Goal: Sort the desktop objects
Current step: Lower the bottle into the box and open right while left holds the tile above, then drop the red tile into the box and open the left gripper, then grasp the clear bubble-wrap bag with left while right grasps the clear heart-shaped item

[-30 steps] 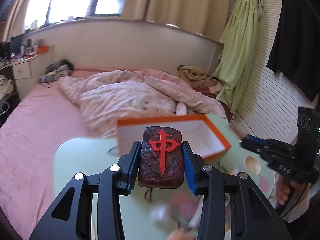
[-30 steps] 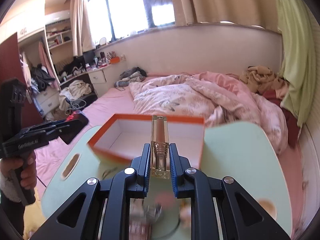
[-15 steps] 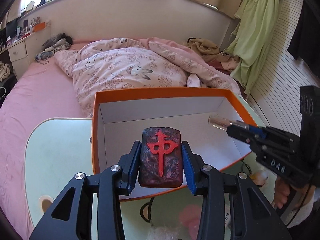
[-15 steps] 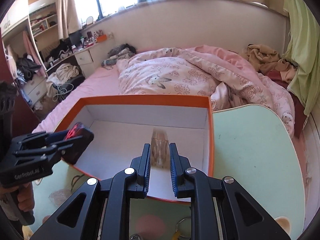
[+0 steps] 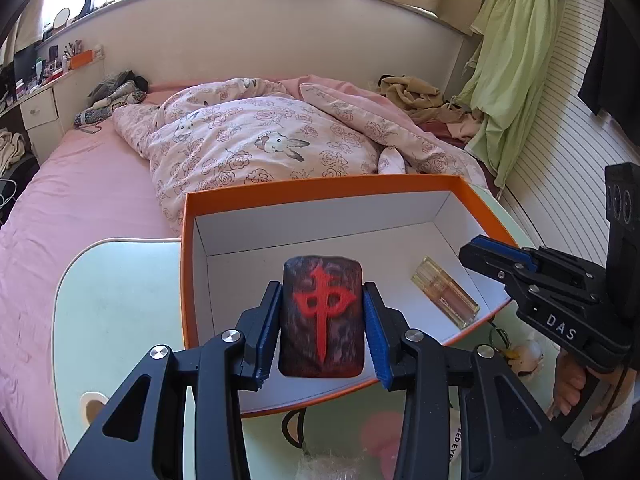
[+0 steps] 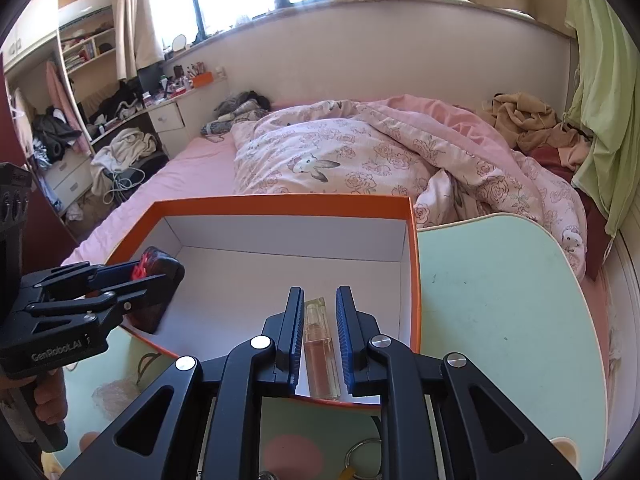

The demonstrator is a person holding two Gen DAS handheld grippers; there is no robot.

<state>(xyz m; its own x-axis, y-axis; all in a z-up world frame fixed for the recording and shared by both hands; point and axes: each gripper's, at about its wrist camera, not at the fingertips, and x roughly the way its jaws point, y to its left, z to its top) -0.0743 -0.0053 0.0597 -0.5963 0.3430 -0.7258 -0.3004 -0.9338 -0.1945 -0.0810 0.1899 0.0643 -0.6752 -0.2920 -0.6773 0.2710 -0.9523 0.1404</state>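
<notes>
An orange box [image 5: 320, 184] with a white inside stands on the pale green table. My left gripper [image 5: 320, 288] is shut on a dark red mahjong-style block [image 5: 320, 320] with a red character, held over the box's near left part. The right wrist view shows that block [image 6: 160, 268] at the left. A small clear bottle of amber liquid [image 6: 320, 356] lies flat on the box floor. My right gripper [image 6: 318, 292] hovers just above it, jaws narrowly apart, pads not touching it. From the left wrist, the bottle [image 5: 446, 296] lies free below the right gripper [image 5: 472, 250].
The green table [image 6: 500, 320] extends to the right of the box. A key ring [image 6: 360, 452], a pink disc [image 6: 294, 456] and a small white plush [image 5: 524, 356] lie near the front edge. A bed with a pink quilt [image 5: 260, 140] lies behind the table.
Both grippers have come down and forward over the box. The bottle, held between the right jaws before, now lies on the box floor. The left gripper still holds the block.
</notes>
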